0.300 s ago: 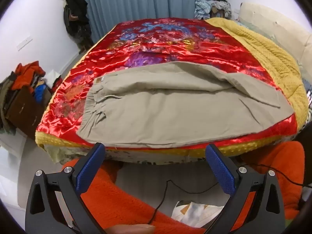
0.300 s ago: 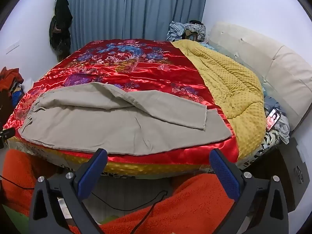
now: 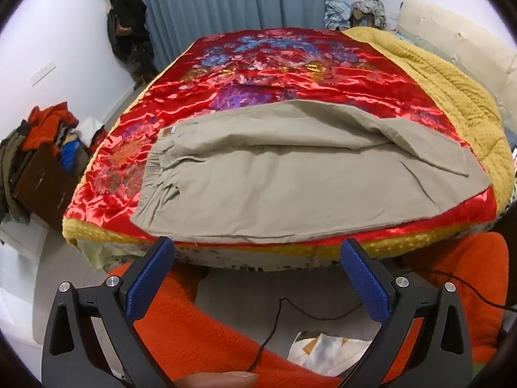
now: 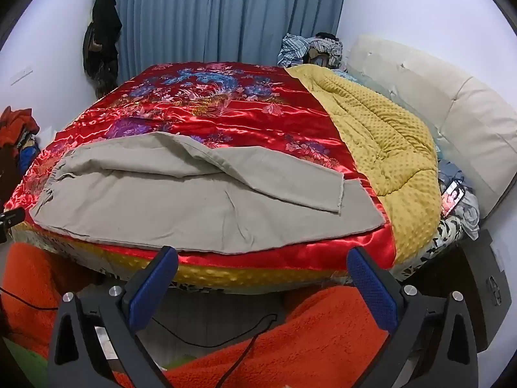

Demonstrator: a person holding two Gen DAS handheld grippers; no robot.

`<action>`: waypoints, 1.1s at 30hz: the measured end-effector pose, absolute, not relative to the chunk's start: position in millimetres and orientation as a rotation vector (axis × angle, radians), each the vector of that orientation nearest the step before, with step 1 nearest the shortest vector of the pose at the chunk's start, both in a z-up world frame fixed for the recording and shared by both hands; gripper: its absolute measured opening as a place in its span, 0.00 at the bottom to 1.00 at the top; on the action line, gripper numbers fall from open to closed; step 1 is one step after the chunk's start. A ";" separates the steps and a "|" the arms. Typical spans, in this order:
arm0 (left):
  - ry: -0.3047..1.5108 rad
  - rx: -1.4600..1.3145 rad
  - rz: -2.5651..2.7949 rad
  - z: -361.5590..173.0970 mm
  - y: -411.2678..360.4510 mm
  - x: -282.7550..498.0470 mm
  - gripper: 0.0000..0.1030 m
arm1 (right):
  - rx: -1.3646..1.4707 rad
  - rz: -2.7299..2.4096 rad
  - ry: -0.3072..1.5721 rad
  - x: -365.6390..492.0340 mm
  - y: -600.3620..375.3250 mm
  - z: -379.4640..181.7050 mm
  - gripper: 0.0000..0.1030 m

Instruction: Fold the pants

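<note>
The red satin quilt (image 4: 226,119) behind the pants (image 4: 181,203) lies flat and bare as far as the curtain side — open room above it for a reach from the near edge. To the right, the yellow blanket (image 4: 381,148) is heaped in a thick ridge along the pants' leg ends, touching the lower hem. A phone (image 4: 453,196) and loose clothes crowd the strip between that ridge and the cream headboard (image 4: 452,110). Both the left gripper (image 3: 258,278) and the right gripper (image 4: 261,287) hang wide apart, nothing between their fingers, short of the bed's near edge — above orange-clad legs (image 3: 200,329) and a black cable (image 3: 281,320).
</note>
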State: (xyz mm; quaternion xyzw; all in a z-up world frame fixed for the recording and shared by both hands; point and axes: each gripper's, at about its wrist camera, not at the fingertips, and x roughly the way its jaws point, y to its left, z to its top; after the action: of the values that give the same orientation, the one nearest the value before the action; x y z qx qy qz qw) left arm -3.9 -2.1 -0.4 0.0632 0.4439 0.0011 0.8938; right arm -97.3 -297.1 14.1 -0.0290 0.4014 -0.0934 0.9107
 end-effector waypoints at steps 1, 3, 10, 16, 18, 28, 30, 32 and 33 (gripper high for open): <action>0.920 0.132 0.002 -0.3 -2.5 -4.5 0.99 | -0.065 -0.196 0.828 -97.4 -295.1 14.4 1.00; 0.921 0.135 0.002 -0.1 -3.3 -5.7 0.99 | -0.061 -0.196 0.832 -96.4 -294.4 15.3 1.00; 0.927 0.139 0.005 -1.3 -2.8 -2.1 0.99 | -0.067 -0.184 0.832 -101.5 -290.9 10.9 1.00; 0.926 0.141 0.003 -1.9 -2.4 -2.7 0.99 | -0.072 -0.184 0.831 -100.5 -288.6 11.3 1.00; 0.926 0.144 0.002 -1.9 -2.9 -3.0 0.99 | -0.071 -0.184 0.831 -100.8 -288.6 11.4 1.00; 0.926 0.146 0.004 -2.4 -3.4 -3.4 0.99 | -0.074 -0.179 0.835 -99.9 -286.7 10.2 1.00; 0.926 0.145 0.003 -2.4 -3.0 -3.1 0.99 | -0.073 -0.179 0.835 -99.6 -286.5 10.2 1.00; 0.926 0.145 0.002 -2.3 -2.9 -3.0 0.99 | -0.074 -0.180 0.833 -99.6 -285.3 10.3 1.00; 0.926 0.146 0.002 -2.3 -2.8 -3.1 0.99 | -0.075 -0.181 0.832 -99.7 -285.1 10.4 1.00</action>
State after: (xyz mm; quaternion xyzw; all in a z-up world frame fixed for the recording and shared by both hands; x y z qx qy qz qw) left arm -3.1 -2.8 -2.3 0.0702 0.4462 0.0011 0.8922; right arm -99.7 -285.1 10.4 -0.0365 0.4034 -0.0877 0.9101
